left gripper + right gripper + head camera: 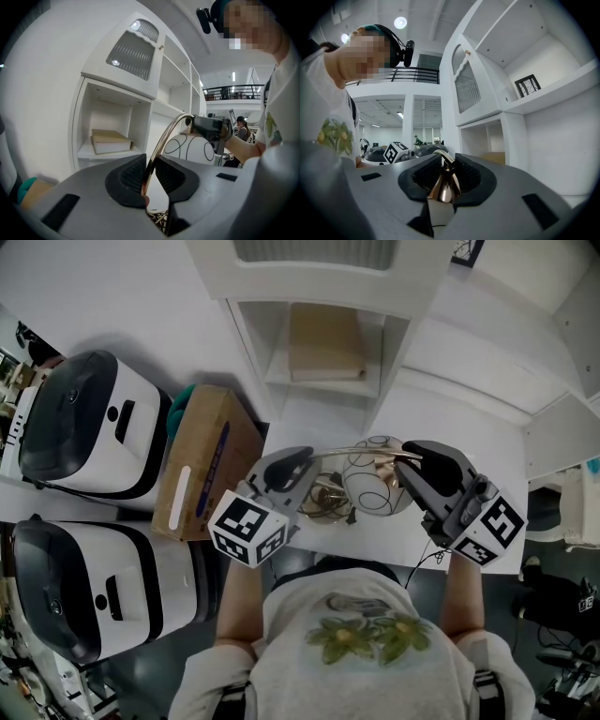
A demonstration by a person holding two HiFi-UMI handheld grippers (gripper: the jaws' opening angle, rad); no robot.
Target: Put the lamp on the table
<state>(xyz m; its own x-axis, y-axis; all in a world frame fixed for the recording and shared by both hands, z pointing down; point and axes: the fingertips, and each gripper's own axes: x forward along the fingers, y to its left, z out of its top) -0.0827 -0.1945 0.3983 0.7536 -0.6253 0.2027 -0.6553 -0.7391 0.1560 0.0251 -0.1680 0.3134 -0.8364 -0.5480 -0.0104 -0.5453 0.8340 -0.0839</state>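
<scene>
White tabletop (459, 418) is spread out in front of a white shelf unit (323, 296), and the lamp (375, 486) is held just in front of that unit's open lower cubby, where a book (323, 348) is stored.

The lamp is carried between the two grippers. Its long axis, the curved gold arm (165, 138), runs sideways along the front of the shelf unit, from one gripper to the other.

The left gripper (300, 465) is pinched on the thin arm. In the left gripper view the rod is seen pressed between the dark pads (126, 176).

The right gripper (419, 457) is clamped on the gold cone (444, 185) where the arm meets the white globe (190, 147). Its jaws are held fairly wide by that fitting.

The globe therefore hangs right under the right gripper. The tangle of gold wire (328, 502), probably the lamp's foot, lies below and just beside the left gripper, on the side away from the shelf unit.

Whether that foot already touches the tabletop cannot be told from the head view. The setting-down is judged to depend on this gap, with both grippers lowered together so the arm stays level along the shelf unit's front.
</scene>
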